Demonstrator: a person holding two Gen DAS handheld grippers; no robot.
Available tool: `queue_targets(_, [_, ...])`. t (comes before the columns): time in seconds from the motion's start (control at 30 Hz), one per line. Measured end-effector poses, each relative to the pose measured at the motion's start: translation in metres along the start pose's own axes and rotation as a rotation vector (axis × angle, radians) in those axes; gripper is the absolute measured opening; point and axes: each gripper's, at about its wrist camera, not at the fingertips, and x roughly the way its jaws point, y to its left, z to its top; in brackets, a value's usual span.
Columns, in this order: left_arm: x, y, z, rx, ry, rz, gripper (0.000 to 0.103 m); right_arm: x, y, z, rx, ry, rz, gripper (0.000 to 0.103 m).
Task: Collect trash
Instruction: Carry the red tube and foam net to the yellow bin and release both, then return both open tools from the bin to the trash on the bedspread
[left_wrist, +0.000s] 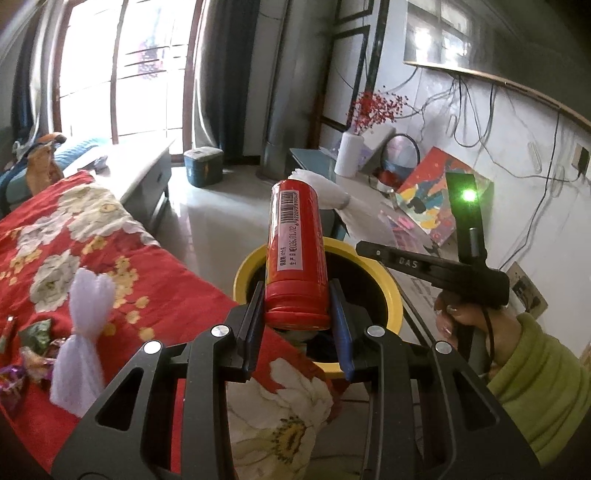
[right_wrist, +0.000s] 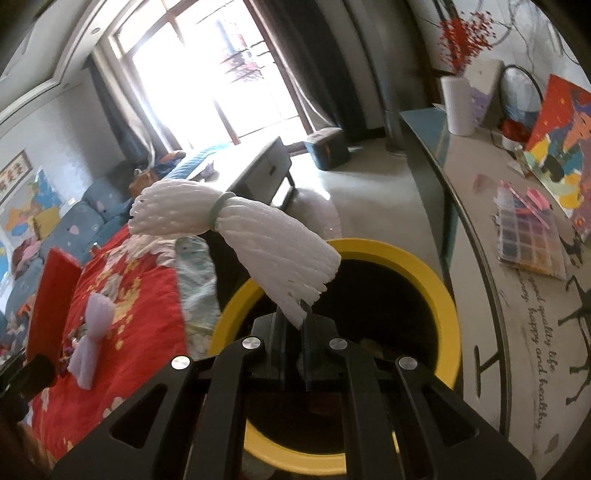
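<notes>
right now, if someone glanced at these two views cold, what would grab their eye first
The red can, clamped in the left gripper, pokes out over the yellow bin. The white foam net, pinched by its end in the right gripper, hangs above that same bin. At left lies the red floral quilt with a lilac foam net on it.

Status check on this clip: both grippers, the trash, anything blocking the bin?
Left gripper shut on red can. Right gripper shut on white foam net. Both over the yellow bin. Bin mouth unobstructed; purple foam net left on the bedspread.
</notes>
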Motion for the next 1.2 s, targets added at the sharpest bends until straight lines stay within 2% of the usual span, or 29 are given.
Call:
queue_targets(0.4, [0.039, -0.011, -0.001, 0.001, 0.047, -0.033, 0.026, 0.021, -0.031, -0.012, 0.062, 0.055, -0.064, 0.007])
queue_targets(0.73, [0.072, -0.006, 0.002, -0.022, 0.085, -0.059, 0.026, 0.031, -0.036, -0.018, 0.073, 0.102, -0.086, 0.008])
queue_targets(0.77, [0.075, -0.006, 0.002, -0.022, 0.090, -0.060, 0.030, 0.031, -0.037, -0.018, 0.078, 0.104, -0.086, 0.008])
queue_targets(0.8, [0.079, -0.005, 0.003, -0.025, 0.094, -0.056, 0.041, 0.031, -0.038, -0.018, 0.082, 0.102, -0.090, 0.013])
queue_targets(0.83, [0.080, -0.004, 0.004, -0.028, 0.092, -0.057, 0.046, 0.030, -0.038, -0.018, 0.082, 0.098, -0.096, 0.026])
queue_targets(0.9, [0.080, -0.002, 0.004, -0.043, 0.083, -0.061, 0.057, 0.026, -0.039, -0.017, 0.082, 0.080, -0.108, 0.043])
queue_targets(1.0, [0.076, 0.003, 0.003, -0.060, 0.074, -0.051, 0.068, 0.025, -0.039, -0.015, 0.082, 0.072, -0.111, 0.044])
queue_targets(1.2, [0.062, 0.012, 0.005, -0.098, 0.041, -0.034, 0.090, 0.018, -0.031, -0.013, 0.066, 0.040, -0.107, 0.055])
